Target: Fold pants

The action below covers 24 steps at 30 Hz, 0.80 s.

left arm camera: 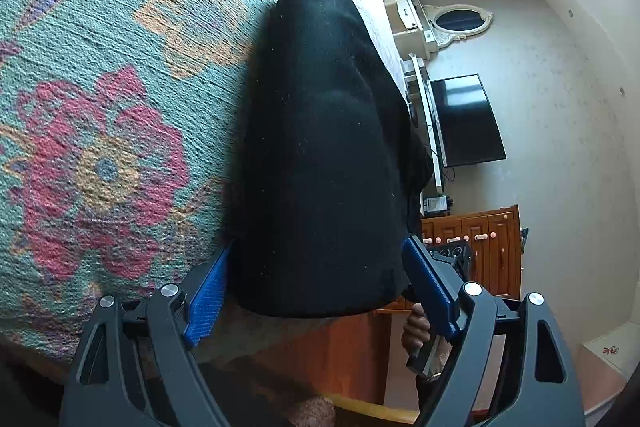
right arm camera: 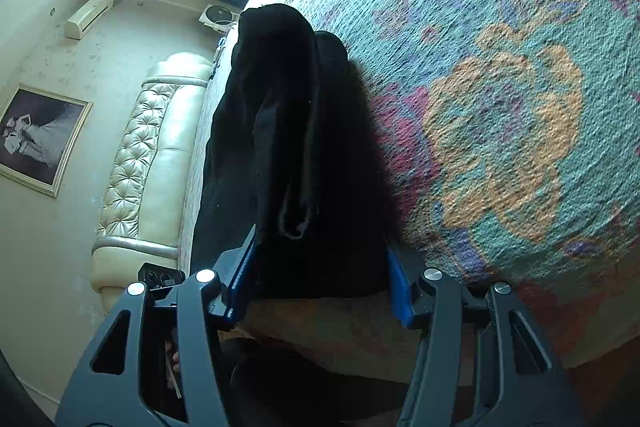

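Note:
Black pants (left arm camera: 320, 147) lie stretched out on a floral bedspread (left arm camera: 100, 107), running away from both cameras. My left gripper (left arm camera: 320, 255) is open, its blue pads on either side of the near end of the pants. In the right wrist view the pants (right arm camera: 296, 147) look folded lengthwise, with a seam and a loop of hem showing. My right gripper (right arm camera: 320, 259) is open too, its jaws straddling the near end of the cloth. Whether either pad touches the cloth is unclear.
The bed's near edge and wooden frame (left arm camera: 340, 355) lie just below the grippers. A wall-mounted TV (left arm camera: 464, 123), a wooden cabinet (left arm camera: 480, 247) and a mirror (left arm camera: 456, 19) show in the left view. A cream tufted headboard (right arm camera: 148, 155) and a framed picture (right arm camera: 36, 139) show in the right view.

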### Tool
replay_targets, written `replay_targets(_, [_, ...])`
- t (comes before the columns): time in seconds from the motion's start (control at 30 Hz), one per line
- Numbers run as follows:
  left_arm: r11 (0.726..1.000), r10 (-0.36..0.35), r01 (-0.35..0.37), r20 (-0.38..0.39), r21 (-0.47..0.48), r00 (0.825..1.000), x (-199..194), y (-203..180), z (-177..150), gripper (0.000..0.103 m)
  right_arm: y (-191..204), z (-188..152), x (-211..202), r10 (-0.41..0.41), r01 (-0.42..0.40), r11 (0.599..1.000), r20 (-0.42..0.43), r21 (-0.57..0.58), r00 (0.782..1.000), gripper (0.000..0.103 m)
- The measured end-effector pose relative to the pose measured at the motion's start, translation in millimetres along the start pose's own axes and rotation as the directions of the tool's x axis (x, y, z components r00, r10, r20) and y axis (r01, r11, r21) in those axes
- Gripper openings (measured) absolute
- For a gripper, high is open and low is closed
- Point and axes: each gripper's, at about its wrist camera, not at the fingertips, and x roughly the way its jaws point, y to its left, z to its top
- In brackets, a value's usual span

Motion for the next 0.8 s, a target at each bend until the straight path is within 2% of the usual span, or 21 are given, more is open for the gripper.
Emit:
replay_targets(0.1, [0.999, -0.024, 0.025, 0.011, -0.045, 1.000, 4, 2, 6, 0.082, 1, 1, 0, 0.001, -0.001, 1.000, -0.006, -0.004, 1.000, 0.059])
replay_targets(0.13, [0.998, -0.020, 0.021, 0.022, -0.053, 1.000, 4, 1, 6, 0.076, 2, 1, 1, 0.000, 0.000, 1.000, -0.004, -0.005, 1.000, 0.059])
replay_targets(0.17, [0.999, 0.019, -0.018, 0.021, -0.043, 1.000, 7, 0, 7, 0.058, 2, 0, 2, -0.002, 0.002, 1.000, -0.001, -0.010, 1.000, 0.059])
replay_targets(0.23, [0.999, 0.047, -0.047, 0.020, -0.018, 0.999, 9, 0, 6, 0.051, 2, -1, 2, -0.007, 0.007, 1.000, 0.003, -0.022, 1.000, 0.056])
replay_targets(0.37, [0.999, 0.039, -0.038, 0.042, -0.023, 0.998, 2, 4, 3, 0.037, 4, -4, 4, -0.012, 0.012, 0.999, 0.002, -0.041, 1.000, 0.050])
replay_targets(0.53, [0.993, 0.096, -0.100, 0.064, 0.070, 0.993, -4, -12, 4, 0.032, 12, -5, 10, -0.011, 0.011, 0.999, 0.009, -0.053, 1.000, 0.046])
replay_targets(0.63, [0.992, 0.097, -0.103, 0.084, 0.073, 0.992, -13, -16, 5, 0.031, 21, -6, 14, 0.013, -0.013, 0.998, 0.012, -0.058, 1.000, 0.040])
replay_targets(0.8, [0.991, 0.111, -0.119, 0.145, 0.052, 0.983, -48, -3, 10, 0.030, 48, -9, 38, 0.033, -0.036, 0.995, -0.029, -0.091, 0.999, 0.038])
